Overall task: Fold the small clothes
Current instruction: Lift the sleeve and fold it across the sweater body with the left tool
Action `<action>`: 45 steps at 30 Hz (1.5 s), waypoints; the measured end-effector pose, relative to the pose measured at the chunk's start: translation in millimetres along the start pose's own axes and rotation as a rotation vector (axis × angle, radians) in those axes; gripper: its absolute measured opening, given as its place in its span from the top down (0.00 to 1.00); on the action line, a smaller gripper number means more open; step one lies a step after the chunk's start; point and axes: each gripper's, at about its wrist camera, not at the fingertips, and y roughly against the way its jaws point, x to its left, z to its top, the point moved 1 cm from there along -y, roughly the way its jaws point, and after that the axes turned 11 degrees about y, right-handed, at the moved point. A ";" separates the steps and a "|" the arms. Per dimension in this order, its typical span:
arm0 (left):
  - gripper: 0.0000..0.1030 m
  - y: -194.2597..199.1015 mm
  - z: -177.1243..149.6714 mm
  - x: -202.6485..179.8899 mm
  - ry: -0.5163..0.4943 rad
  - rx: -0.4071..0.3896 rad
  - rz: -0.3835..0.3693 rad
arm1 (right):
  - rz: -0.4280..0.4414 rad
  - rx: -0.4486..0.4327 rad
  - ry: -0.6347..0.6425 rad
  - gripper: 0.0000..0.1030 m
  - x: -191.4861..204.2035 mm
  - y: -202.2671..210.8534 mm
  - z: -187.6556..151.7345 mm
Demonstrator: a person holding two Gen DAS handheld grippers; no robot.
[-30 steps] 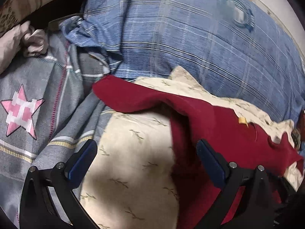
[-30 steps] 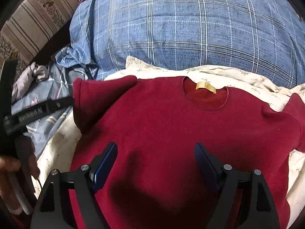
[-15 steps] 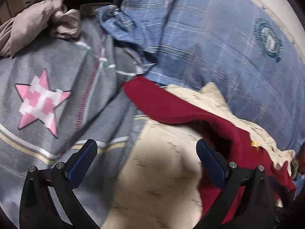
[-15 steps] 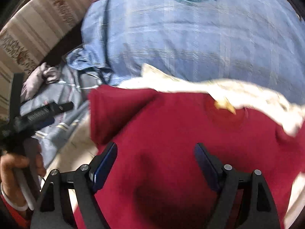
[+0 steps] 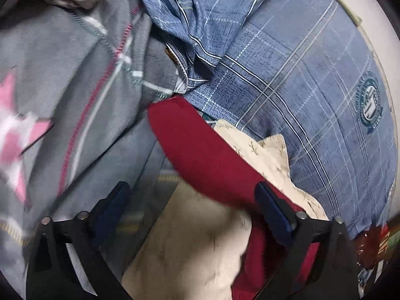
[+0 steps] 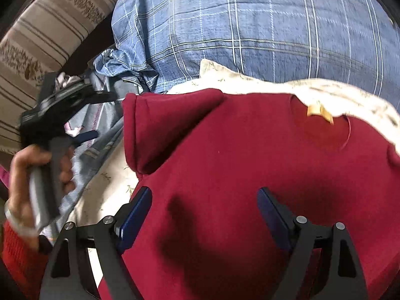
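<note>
A small dark red shirt (image 6: 245, 175) lies flat, neck with a yellow tag (image 6: 320, 111) at the far side, on a cream leaf-print cloth (image 6: 250, 81). Its left sleeve (image 6: 160, 125) is folded in over the body. My right gripper (image 6: 203, 215) is open and empty just above the shirt's lower body. My left gripper (image 5: 190, 212) is open and empty, hovering near the sleeve (image 5: 200, 155) and the cream cloth (image 5: 200, 245). The left gripper also shows in the right wrist view (image 6: 82, 117), held in a hand.
A blue plaid bedcover (image 6: 250, 30) lies behind the shirt. A grey quilt with a pink star (image 5: 22, 140) lies to the left. A crumpled blue plaid garment (image 5: 185, 25) and a striped cushion (image 6: 45, 35) are at the far left.
My left gripper has swung left and forward toward the sleeve end and the grey quilt. My right gripper has shifted slightly over the shirt. Both stay open.
</note>
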 end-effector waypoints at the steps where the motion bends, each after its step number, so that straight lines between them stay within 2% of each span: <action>1: 0.08 -9.3 4.0 -2.7 -0.004 0.025 -0.011 | -0.002 0.000 -0.001 0.15 -1.2 0.3 -1.4; 5: 0.25 -46.1 14.5 -0.8 0.003 0.122 -0.001 | 0.011 0.010 -0.031 0.15 -7.6 -1.0 -6.2; 7: 0.26 -57.8 14.9 6.7 0.061 0.163 -0.032 | 0.033 0.016 -0.061 0.15 -12.1 -3.4 -7.5; 8: 0.26 -57.8 15.5 7.8 0.080 0.150 -0.051 | 0.042 0.018 -0.073 0.15 -13.4 -3.3 -6.9; 11: 0.26 -62.5 18.7 3.6 0.095 0.165 -0.081 | 0.055 0.009 -0.094 0.15 -14.2 -5.9 -4.0; 14: 0.26 -70.2 22.5 0.7 0.088 0.143 -0.096 | 0.060 0.009 -0.103 0.15 -11.4 -6.8 -2.6; 16: 0.39 -72.8 22.4 -2.8 0.084 0.137 -0.109 | 0.058 0.002 -0.111 0.15 -12.2 -3.8 -4.6; 17: 0.62 -73.8 21.3 -5.8 0.067 0.144 -0.110 | 0.058 -0.002 -0.118 0.15 -13.1 -2.7 -4.2; 18: 0.91 -73.1 20.3 -9.4 0.043 0.142 -0.099 | 0.057 -0.009 -0.133 0.15 -14.7 -0.7 -4.3; 19: 0.97 -71.5 20.8 -12.1 0.030 0.127 -0.084 | 0.057 -0.013 -0.142 0.15 -15.8 1.0 -4.7; 21: 0.96 -55.7 26.7 -15.2 0.030 0.059 -0.094 | 0.060 -0.018 -0.160 0.15 -18.7 6.1 -4.2; 23: 0.96 -30.9 34.2 -23.9 0.021 0.000 -0.142 | 0.058 -0.022 -0.163 0.15 -20.4 10.7 -3.9; 25: 0.96 -3.1 43.2 -33.8 -0.015 -0.048 -0.189 | 0.045 -0.027 -0.153 0.15 -21.4 17.5 -4.7; 27: 0.96 22.3 49.2 -38.2 -0.042 -0.107 -0.201 | 0.037 -0.031 -0.150 0.15 -21.8 21.8 -3.7; 34: 0.96 74.0 72.5 -13.8 0.002 -0.223 -0.236 | 0.027 -0.039 -0.168 0.15 -29.0 27.3 -6.3; 38: 0.96 91.0 76.9 -14.3 0.019 -0.239 -0.283 | 0.020 -0.023 -0.183 0.15 -34.1 25.1 -10.8; 42: 0.96 114.4 55.1 -46.6 -0.108 -0.230 -0.339 | 0.003 -0.037 -0.208 0.15 -49.5 31.2 -16.0; 45: 0.96 121.2 12.3 -84.7 -0.256 -0.165 -0.387 | -0.025 -0.046 -0.235 0.15 -67.2 40.6 -18.7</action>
